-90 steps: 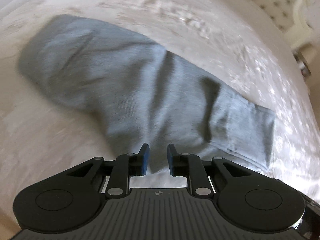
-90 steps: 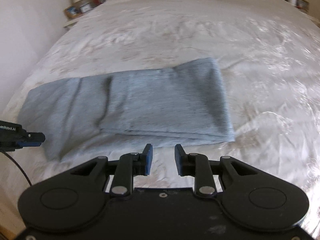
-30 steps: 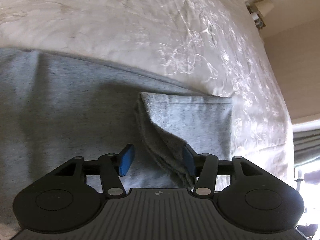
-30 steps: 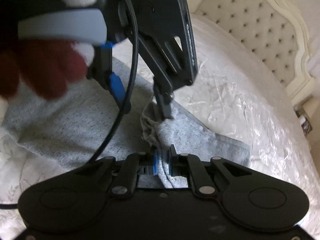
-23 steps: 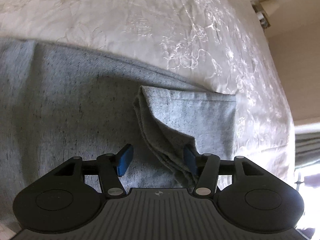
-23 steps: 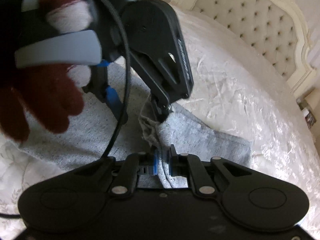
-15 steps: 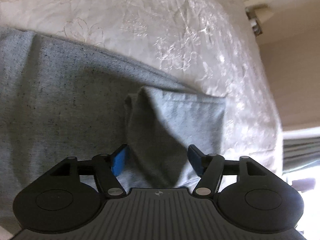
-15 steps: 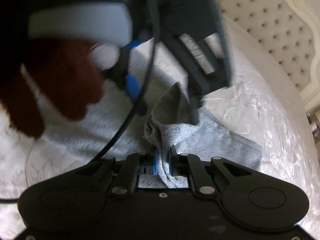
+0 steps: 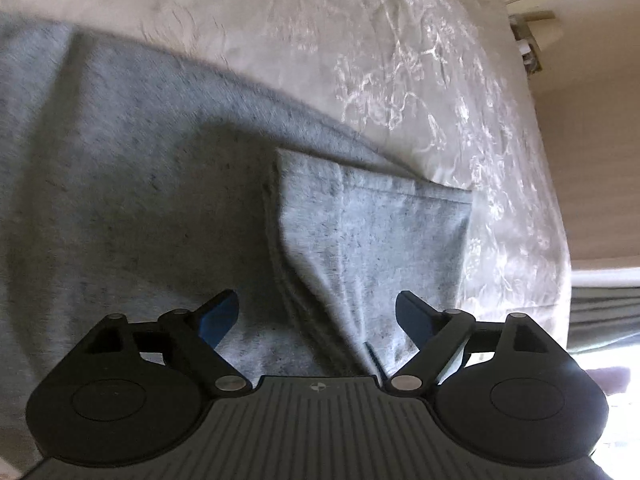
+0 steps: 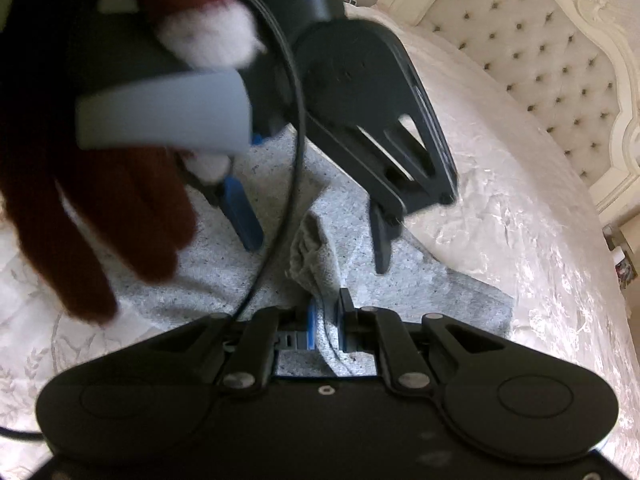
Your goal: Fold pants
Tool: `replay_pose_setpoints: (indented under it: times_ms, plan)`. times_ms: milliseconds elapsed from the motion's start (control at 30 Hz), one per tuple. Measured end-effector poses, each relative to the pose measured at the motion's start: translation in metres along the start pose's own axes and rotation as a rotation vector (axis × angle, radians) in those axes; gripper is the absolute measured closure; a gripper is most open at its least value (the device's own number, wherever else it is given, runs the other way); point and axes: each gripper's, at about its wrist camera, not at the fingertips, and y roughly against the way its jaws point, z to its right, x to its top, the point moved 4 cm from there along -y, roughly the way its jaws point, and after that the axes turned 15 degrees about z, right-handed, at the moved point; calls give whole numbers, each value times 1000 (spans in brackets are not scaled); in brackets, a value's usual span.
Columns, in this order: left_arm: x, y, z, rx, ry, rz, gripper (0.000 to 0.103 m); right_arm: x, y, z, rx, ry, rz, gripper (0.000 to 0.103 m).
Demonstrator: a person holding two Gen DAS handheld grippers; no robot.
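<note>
The grey pants lie on the cream bedspread, partly folded, with one corner lifted into a ridge. My left gripper is wide open just above this ridge, its fingers on either side without touching it. In the right wrist view my right gripper is shut on the raised pants fold and holds it up. The left gripper hangs open right over that fold, held by a hand in a red glove.
A tufted cream headboard stands at the far right of the bed. A bedside table with small items is beyond the bed edge. A black cable runs down from the left gripper.
My left gripper has opened wider and lifted slightly off the fold. My right gripper has stayed shut on the pants and raised the fold a little.
</note>
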Motion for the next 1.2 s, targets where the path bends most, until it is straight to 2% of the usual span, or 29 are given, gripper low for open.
replay_pose_setpoints:
  times_ms: [100,167,200,267,300,367,500,567,633,733,800,900,967,1000,1033,1067,1200]
  plan:
    - [-1,-15,4,-28,19,-33,17,-1,0,2,1,4,2,92]
    - [1,-15,9,-50,7,-6,23,0,2,4,-3,-4,5,92]
    - [3,-11,13,-47,-21,18,39,3,4,5,-4,-9,10,92]
    - [6,5,21,-35,-111,65,59,13,12,6,-6,-32,33,92]
    - [7,15,24,-27,-162,90,61,19,16,6,0,-54,49,92]
    - [7,34,24,-11,-217,120,61,30,20,1,25,-90,74,92]
    - [14,53,-1,59,-231,157,61,45,10,-26,81,-109,96,92]
    - [18,49,-16,105,-234,162,61,44,-3,-36,88,-124,81,91]
    - [21,41,-28,142,-235,161,61,38,-17,-43,95,-132,30,88]
    - [24,31,-41,178,-237,152,61,31,-11,-30,130,-194,7,86]
    - [25,30,-44,171,-226,154,61,27,6,-11,133,-240,22,77]
    - [25,29,-45,178,-255,151,60,16,25,31,68,-325,39,75]
    - [26,27,-43,185,-256,147,60,-1,26,67,-14,-407,-4,75]
    - [26,27,-43,187,-251,148,60,-11,28,81,-48,-452,-41,77]
    - [27,26,-43,189,-244,149,60,-22,30,92,-72,-494,-74,84]
    - [28,26,-43,191,-235,149,60,-31,29,103,-87,-517,-97,87]
    - [30,22,-45,199,-216,141,60,-71,45,116,-200,-490,-189,87]
